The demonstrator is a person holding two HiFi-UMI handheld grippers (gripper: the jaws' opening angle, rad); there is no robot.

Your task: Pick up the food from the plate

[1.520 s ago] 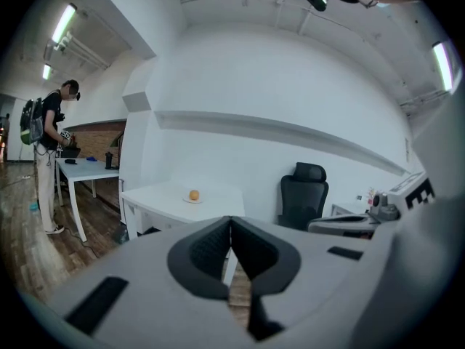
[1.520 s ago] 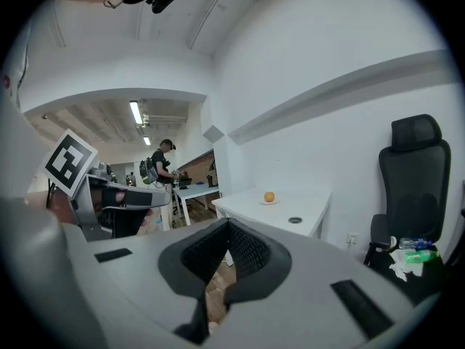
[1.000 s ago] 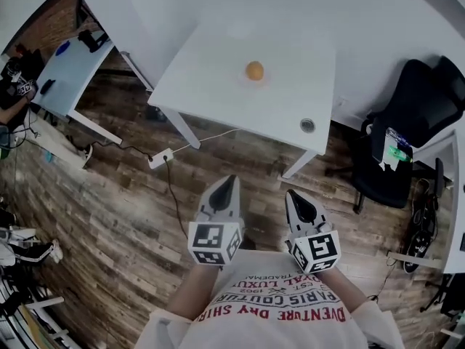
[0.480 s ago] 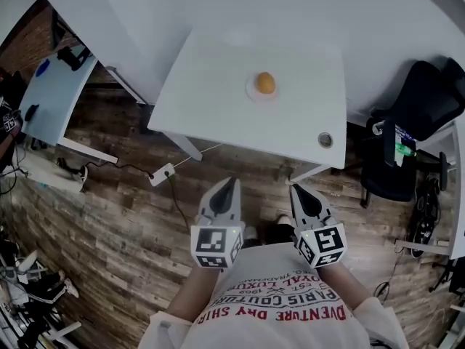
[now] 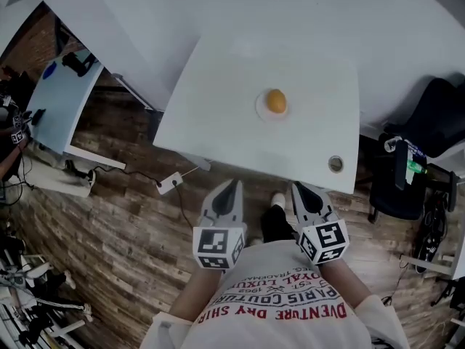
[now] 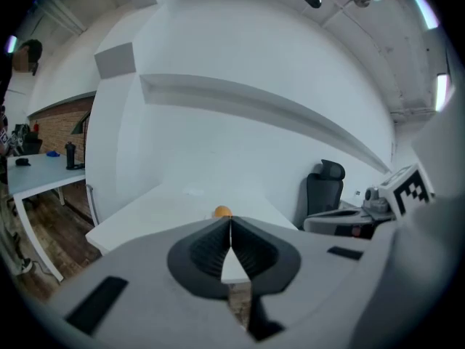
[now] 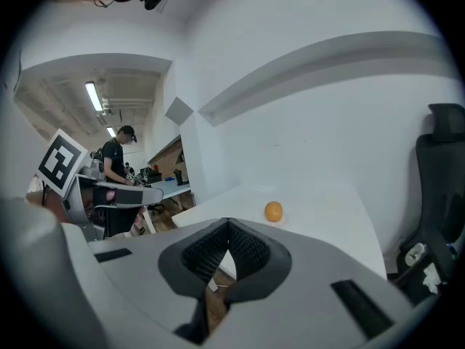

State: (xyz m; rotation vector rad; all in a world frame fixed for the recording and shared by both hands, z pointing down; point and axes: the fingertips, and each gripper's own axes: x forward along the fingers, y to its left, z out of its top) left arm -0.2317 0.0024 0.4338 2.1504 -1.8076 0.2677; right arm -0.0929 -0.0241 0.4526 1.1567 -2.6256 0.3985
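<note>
A round orange piece of food (image 5: 275, 101) sits on a small white plate (image 5: 260, 107) in the middle of a white table (image 5: 218, 100). It also shows as an orange ball (image 6: 221, 211) in the left gripper view and as a ball (image 7: 273, 211) in the right gripper view. My left gripper (image 5: 232, 185) and right gripper (image 5: 298, 187) hang side by side over the wooden floor, short of the table's near edge. Both are shut with nothing between the jaws. The left gripper's tips (image 6: 230, 220) meet, and the right gripper's tips (image 7: 228, 222) meet too.
A round cable grommet (image 5: 335, 163) sits near the table's right front corner. A black office chair (image 5: 407, 180) stands to the right. A power strip (image 5: 170, 182) and cable lie on the floor left of me. Another desk (image 5: 62, 100) and a person (image 7: 115, 158) are at the left.
The table and the food have drawn nearer and lower in the head view as the person walks forward. Both grippers keep their pose and stay shut.
</note>
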